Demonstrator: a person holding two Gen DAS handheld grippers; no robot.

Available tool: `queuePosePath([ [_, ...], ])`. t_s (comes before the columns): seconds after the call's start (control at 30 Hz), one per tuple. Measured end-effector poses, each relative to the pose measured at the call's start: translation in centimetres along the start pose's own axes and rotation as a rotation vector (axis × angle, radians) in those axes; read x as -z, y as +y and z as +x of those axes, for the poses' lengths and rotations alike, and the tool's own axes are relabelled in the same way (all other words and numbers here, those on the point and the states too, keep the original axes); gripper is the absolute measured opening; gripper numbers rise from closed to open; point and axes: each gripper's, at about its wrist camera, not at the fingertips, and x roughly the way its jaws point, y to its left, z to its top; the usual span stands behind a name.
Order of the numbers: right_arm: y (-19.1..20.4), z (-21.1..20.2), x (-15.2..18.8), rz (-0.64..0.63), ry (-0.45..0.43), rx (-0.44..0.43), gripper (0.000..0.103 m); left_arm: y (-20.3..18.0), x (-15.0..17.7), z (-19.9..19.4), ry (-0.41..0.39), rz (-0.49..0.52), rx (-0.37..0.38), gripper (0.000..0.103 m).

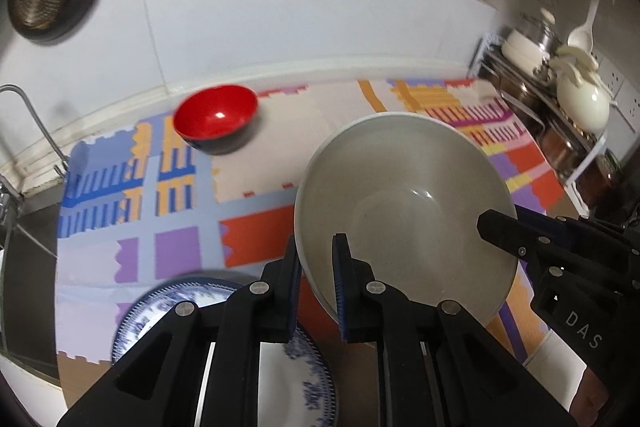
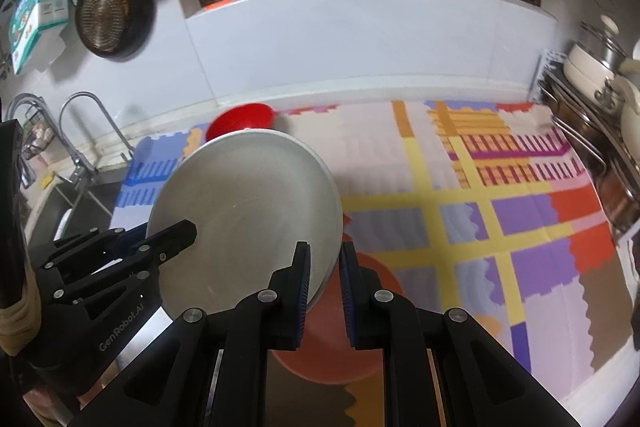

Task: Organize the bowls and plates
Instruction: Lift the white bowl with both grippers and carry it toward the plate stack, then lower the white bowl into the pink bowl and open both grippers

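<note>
A large grey bowl (image 1: 404, 211) is held above the patterned mat between both grippers. My left gripper (image 1: 318, 267) is shut on its left rim. My right gripper (image 2: 324, 273) is shut on its right rim; the bowl fills the left middle of the right wrist view (image 2: 244, 211). A red bowl with a dark outside (image 1: 216, 117) sits on the mat near the back wall, partly hidden behind the grey bowl in the right wrist view (image 2: 240, 121). A blue-patterned white plate (image 1: 288, 359) lies under my left gripper. An orange plate (image 2: 360, 331) lies under my right gripper.
The colourful mat (image 2: 480, 227) covers the counter. A sink with a tap (image 2: 86, 131) is at the left. A rack with pots and a white jug (image 1: 576, 99) stands at the right. Pans hang on the wall (image 2: 108, 19).
</note>
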Motion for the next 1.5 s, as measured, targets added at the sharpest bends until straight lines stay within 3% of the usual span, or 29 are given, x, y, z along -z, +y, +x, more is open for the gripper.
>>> queuePosePath([
  [0.47,-3.8,2.4,3.1,0.048,0.108,0.044,0.016,-3.2,2.2,4.8,0.143,0.043,0.019,0.016],
  [0.7,-4.6,3.5,4.1,0.064,0.147,0.044,0.016,-3.9,2.8,6.1,0.175,0.056,0.009,0.016],
  [1.1,-5.3,4.8,5.0,0.09,0.185,0.019,0.017,-4.4,2.9,6.2,0.16,0.078,0.002,0.028],
  [1.17,-5.3,4.9,5.0,0.09,0.19,0.02,0.018,-4.5,2.8,6.3,0.163,0.079,0.007,0.036],
  [1.2,-5.3,4.9,5.0,0.088,0.191,0.022,0.019,-4.5,2.8,6.2,0.158,0.083,0.007,0.039],
  [1.27,-5.3,4.8,5.0,0.079,0.184,0.032,0.035,-4.5,2.7,5.9,0.145,0.091,0.001,0.043],
  [1.3,-5.3,4.5,5.0,0.078,0.171,0.043,0.038,-4.5,2.6,5.8,0.14,0.093,-0.003,0.043],
  [1.5,-5.5,3.5,4.3,0.084,0.135,0.048,0.038,-3.7,1.9,4.5,0.104,0.07,-0.002,0.049],
])
